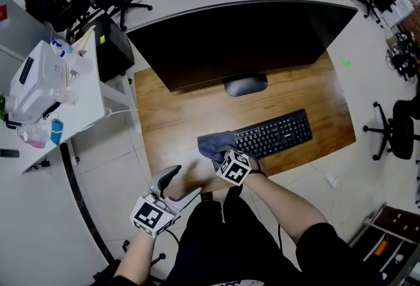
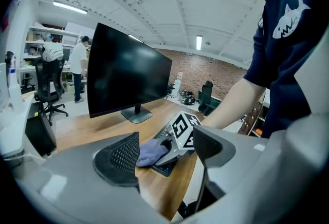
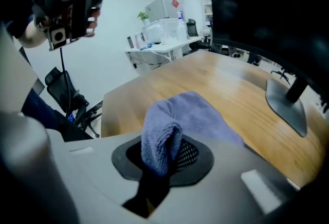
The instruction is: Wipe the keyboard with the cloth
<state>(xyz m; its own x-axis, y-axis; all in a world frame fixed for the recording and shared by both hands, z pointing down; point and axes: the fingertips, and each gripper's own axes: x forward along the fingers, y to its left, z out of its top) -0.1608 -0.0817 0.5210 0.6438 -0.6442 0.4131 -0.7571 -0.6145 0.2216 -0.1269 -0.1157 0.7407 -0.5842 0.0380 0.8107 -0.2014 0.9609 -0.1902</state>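
Note:
A black keyboard [image 1: 275, 134] lies on the wooden desk [image 1: 164, 121] in front of a big dark monitor [image 1: 236, 42]. A blue-grey cloth [image 1: 214, 143] rests at the keyboard's left end. My right gripper [image 1: 220, 155] is shut on the cloth [image 3: 167, 128], a fold of it pinched between the jaws [image 3: 162, 159]. My left gripper [image 1: 184, 181] hovers open over the desk's front edge, left of the right one, with nothing between its jaws. In the left gripper view the cloth [image 2: 150, 152] and the keyboard's end [image 2: 164, 167] show between the open pads.
The monitor's oval foot [image 1: 245, 84] stands behind the keyboard. A white side table [image 1: 56, 91] with bottles and boxes sits to the left. Office chairs [image 1: 394, 127] stand at the right and the back. Bare desk wood [image 3: 205, 79] stretches left of the cloth.

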